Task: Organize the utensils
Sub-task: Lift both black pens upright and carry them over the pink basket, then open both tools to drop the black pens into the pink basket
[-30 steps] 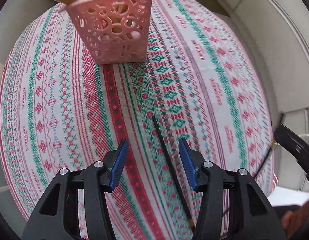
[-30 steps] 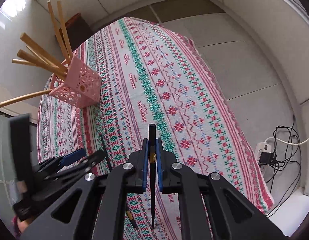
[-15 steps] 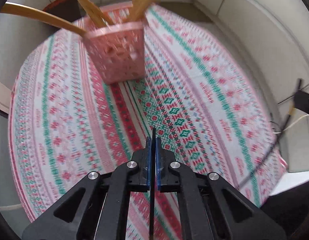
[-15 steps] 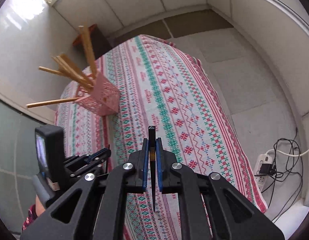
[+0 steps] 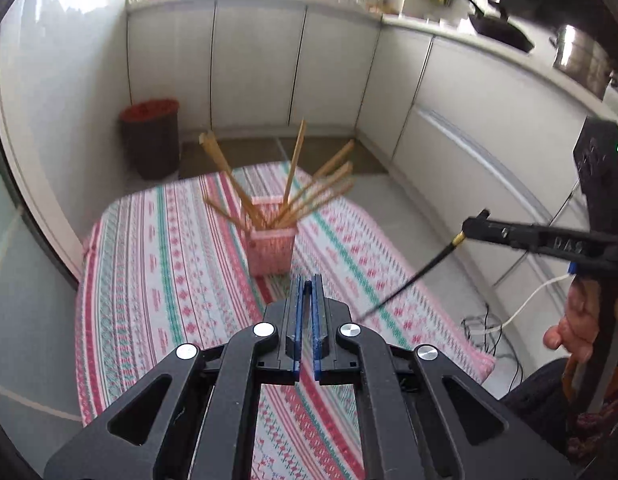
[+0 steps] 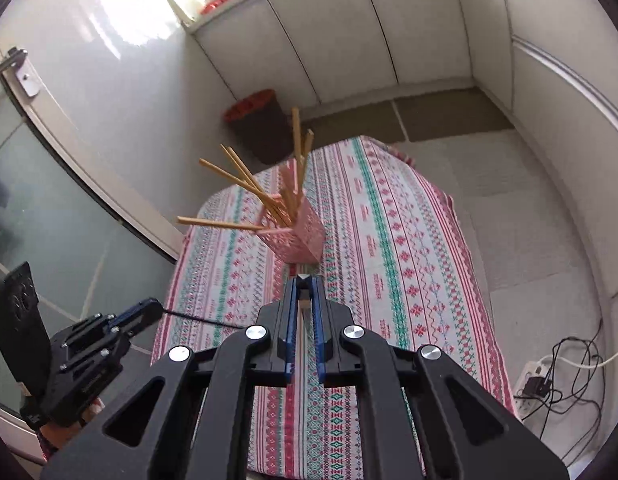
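Two black chopsticks aloft, one [image 5: 307, 287] pinched in left gripper [image 5: 307, 322], other [image 6: 303, 305] in right gripper [image 6: 303, 322]; next, tip each into pink basket [image 5: 270, 251] mid-desk [image 5: 149, 240] among wooden ones.

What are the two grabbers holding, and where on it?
Each grabber pinches one black chopstick near its thick top end: left gripper, right gripper.

A desk [image 5: 157, 264] under a striped, cross-stitch-patterned cloth [image 6: 393, 240] carries one pink perforated basket [image 5: 271, 254], standing upright near the cloth's middle.
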`<state>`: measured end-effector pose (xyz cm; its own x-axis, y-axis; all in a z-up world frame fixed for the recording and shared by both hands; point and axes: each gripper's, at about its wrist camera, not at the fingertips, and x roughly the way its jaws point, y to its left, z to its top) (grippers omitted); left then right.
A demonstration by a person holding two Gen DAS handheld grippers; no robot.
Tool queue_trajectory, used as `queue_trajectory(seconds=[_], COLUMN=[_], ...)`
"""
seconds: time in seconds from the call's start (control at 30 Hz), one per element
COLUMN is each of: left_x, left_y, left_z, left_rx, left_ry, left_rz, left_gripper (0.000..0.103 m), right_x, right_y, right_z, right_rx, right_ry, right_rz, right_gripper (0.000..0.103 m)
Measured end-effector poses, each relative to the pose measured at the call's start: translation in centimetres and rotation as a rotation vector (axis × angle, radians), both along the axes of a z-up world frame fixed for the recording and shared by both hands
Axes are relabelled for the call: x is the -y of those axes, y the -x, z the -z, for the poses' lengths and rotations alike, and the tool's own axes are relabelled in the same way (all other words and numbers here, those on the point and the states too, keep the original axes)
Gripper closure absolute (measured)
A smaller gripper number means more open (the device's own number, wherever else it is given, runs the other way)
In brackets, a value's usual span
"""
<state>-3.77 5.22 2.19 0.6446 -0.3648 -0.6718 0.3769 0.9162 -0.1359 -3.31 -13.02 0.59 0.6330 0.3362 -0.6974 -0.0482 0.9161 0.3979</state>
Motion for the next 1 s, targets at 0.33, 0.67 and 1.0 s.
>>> queue_trajectory(seconds=[0.33,0.67,1.0], left_x=[-0.2,-0.1,0.5], left_y=[-3.4,-7.7,-14.1], left_z=[-7.6,-9.5,-3.2], left_rx=[0.169,0.245,0.134], left_ry=[0.066,0.095,0.053], left_rz=[-0.019,-0.098,-0.182], left_gripper=[0.1,0.1,0.098], right_x=[0.4,0.2,-1.8], right_y=[-1.7,-5.5,-10.5], right_z=[-8.9,-11.5,-7.0], right_rx=[0.198,0.313,0.229], right_ry=[-0.09,-0.113,-0.052], right_rz=[0.011,0.099,0.109], right_gripper=[0.096,0.096,0.096])
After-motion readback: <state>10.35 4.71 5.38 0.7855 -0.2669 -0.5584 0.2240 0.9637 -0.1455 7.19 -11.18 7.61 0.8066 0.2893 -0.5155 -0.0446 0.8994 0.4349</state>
